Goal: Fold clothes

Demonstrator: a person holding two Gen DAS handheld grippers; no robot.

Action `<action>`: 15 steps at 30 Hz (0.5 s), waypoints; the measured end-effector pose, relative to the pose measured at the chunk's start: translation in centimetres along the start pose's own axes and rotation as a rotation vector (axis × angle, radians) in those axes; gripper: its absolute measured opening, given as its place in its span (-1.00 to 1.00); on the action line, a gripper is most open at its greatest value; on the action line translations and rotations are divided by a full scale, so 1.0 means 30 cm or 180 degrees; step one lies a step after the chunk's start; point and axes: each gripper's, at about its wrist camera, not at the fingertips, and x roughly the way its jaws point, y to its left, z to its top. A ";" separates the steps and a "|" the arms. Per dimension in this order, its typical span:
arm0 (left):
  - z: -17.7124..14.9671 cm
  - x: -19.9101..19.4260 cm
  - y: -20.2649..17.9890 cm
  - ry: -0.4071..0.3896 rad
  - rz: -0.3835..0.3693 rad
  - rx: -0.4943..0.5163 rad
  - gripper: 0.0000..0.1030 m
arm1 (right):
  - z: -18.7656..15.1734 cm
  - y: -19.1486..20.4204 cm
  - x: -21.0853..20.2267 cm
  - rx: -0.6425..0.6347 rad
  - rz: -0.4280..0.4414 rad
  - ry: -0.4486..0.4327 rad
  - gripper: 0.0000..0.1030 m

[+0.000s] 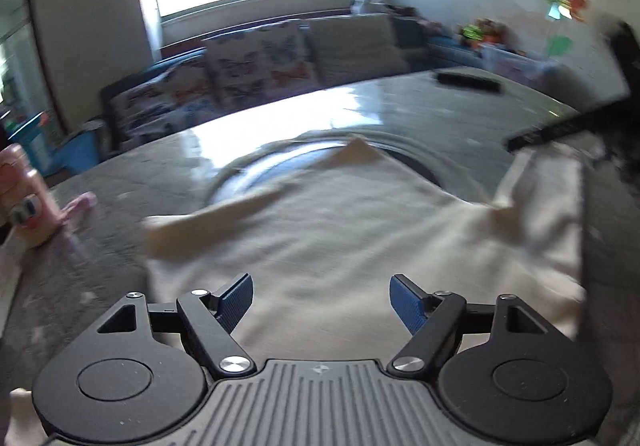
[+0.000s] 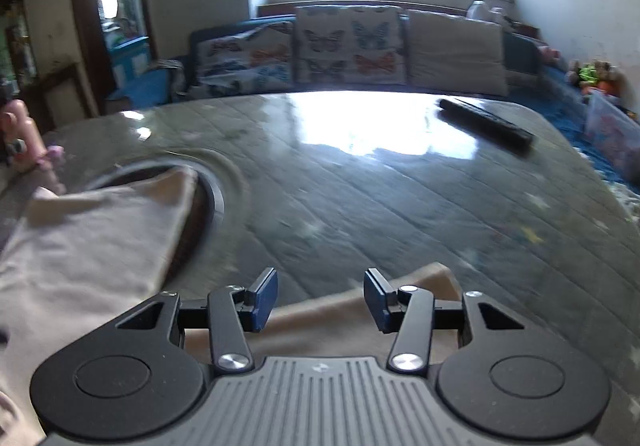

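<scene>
Cream garment (image 1: 352, 230) lies spread on the grey quilted bench (image 1: 460, 126), partly over a round recess in the top. Looks like a T-shirt, blur makes that uncertain.

Left gripper (image 1: 321, 300): fingers released wide, nothing between them, hovering over the cloth's near edge at 6 o'clock.

Right gripper (image 2: 320, 298): fingers released, partly apart, empty. A folded flap of the garment (image 2: 360, 310) lies just under and behind the tips. Main body of the cloth sits at 9 o'clock in the right wrist view.

My read: between folds, both grippers free, one side flap at 3 o'clock in the left wrist view already turned in.

Next move calls for picking fresh grip points: an edge or corner each, tips low enough to pinch a single layer, then carry it across evenly.

Black remote (image 2: 486, 124) at 1 o'clock, well clear. Pink bottle (image 1: 24, 198) at 9 o'clock, off the cloth.
</scene>
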 end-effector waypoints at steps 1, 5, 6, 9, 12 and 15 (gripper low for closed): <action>0.012 0.013 0.048 0.0010 0.0107 -0.0100 0.50 | 0.016 0.023 0.012 -0.0021 0.0078 -0.0003 -0.07; 0.053 0.079 0.227 0.0063 0.0540 -0.0411 0.49 | 0.069 0.103 0.072 -0.0129 0.0285 0.0004 -0.08; 0.059 0.098 0.265 0.0081 0.0604 -0.0476 0.49 | 0.082 0.122 0.090 -0.0153 0.0327 0.0006 -0.08; 0.080 0.152 0.365 0.0118 0.0676 -0.0660 0.49 | 0.122 0.174 0.154 -0.0203 0.0429 0.0013 -0.08; 0.099 0.210 0.435 0.0146 0.0711 -0.0787 0.49 | 0.157 0.216 0.214 -0.0208 0.0515 0.0029 -0.14; 0.112 0.265 0.474 0.0191 0.0641 -0.0862 0.49 | 0.194 0.263 0.295 -0.0194 0.0619 0.0056 -0.21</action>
